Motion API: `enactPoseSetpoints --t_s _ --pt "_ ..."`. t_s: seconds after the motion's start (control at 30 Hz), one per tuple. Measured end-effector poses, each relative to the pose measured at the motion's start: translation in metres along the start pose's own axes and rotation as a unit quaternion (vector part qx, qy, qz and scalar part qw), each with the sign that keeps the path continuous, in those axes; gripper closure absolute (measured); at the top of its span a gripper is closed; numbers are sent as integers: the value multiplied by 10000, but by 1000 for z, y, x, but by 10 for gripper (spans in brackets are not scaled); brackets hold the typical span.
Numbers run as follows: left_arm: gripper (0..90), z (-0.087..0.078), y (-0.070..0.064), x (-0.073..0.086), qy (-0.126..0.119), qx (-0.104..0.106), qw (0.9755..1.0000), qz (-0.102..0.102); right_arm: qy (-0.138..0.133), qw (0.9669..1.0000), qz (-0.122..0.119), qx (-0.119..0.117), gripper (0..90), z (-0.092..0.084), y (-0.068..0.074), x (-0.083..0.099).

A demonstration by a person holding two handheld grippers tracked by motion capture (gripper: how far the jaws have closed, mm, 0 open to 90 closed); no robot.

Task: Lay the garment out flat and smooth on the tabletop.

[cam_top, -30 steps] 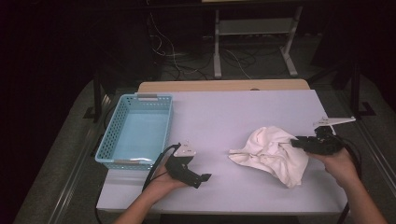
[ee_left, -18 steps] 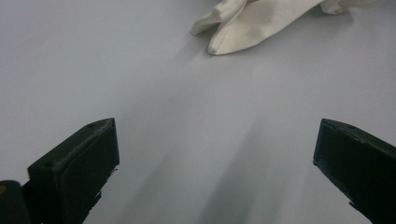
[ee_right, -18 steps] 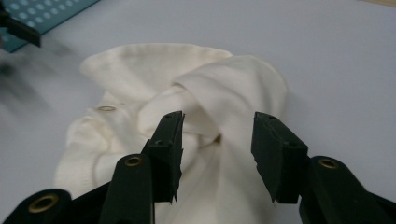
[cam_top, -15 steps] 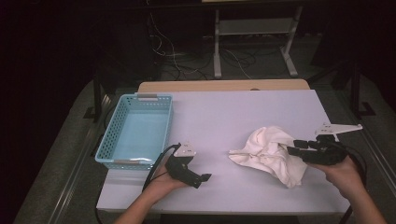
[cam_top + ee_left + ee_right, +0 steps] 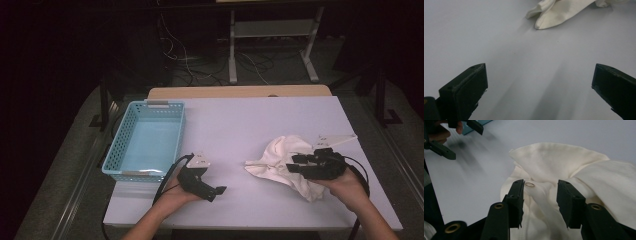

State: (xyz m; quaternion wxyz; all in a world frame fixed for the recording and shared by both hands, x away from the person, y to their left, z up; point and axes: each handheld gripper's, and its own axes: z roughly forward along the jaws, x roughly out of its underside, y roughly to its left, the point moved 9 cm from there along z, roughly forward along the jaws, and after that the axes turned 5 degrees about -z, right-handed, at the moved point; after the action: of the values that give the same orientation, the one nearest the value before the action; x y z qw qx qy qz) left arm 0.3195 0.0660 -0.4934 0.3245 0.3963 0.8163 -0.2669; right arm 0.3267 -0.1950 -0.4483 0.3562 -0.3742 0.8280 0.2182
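Note:
A crumpled white cloth lies on the white table, right of centre. My right gripper lies over the cloth's right part and points left. In the right gripper view its jaws stand apart just above the cloth, with a fold and a small ring between them. The jaws have just been closing a little, and the pads do not press on the fabric. My left gripper rests near the front edge, open wide over bare table. The cloth's tip lies farther off.
A light blue plastic basket stands at the left side of the table, with nothing visible inside. The left gripper also appears far off in the right gripper view. Behind the table are a dark floor, cables and a metal stand.
My right gripper has moved left and slightly nearer, further over the cloth, which has flattened a little. The left hand has stayed put.

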Motion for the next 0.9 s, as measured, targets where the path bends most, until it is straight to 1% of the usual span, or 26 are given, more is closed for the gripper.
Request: enactPoseSetpoints --t_s 0.13,0.2,0.27,0.33,0.4,0.5,0.57,0.7,0.9 --pt "0 0 0 0 5 2 10000 -8 230 9996 -139 -73 561 12 3 3" --pt "0 0 0 0 6 5 10000 -12 352 9992 -196 -82 580 17 3 6" --pt "0 0 0 0 13 7 10000 10 470 9985 -262 -75 644 21 3 8" --pt "0 1 0 0 12 7 10000 8 540 9979 -345 -35 747 24 2 9" --pt "0 0 0 0 16 7 10000 12 576 9976 -382 -44 803 25 2 9" --pt "0 0 0 0 16 2 10000 6 549 9977 -399 -39 819 26 1 7" --pt "0 1 0 0 16 3 10000 8 463 9982 -371 -22 821 25 0 4" --pt "0 1 -1 0 9 7 10000 7 299 9990 -329 40 824 25 -4 -7" --pt "0 1 -1 0 11 12 10000 5 159 9992 -326 167 827 30 -9 -23"
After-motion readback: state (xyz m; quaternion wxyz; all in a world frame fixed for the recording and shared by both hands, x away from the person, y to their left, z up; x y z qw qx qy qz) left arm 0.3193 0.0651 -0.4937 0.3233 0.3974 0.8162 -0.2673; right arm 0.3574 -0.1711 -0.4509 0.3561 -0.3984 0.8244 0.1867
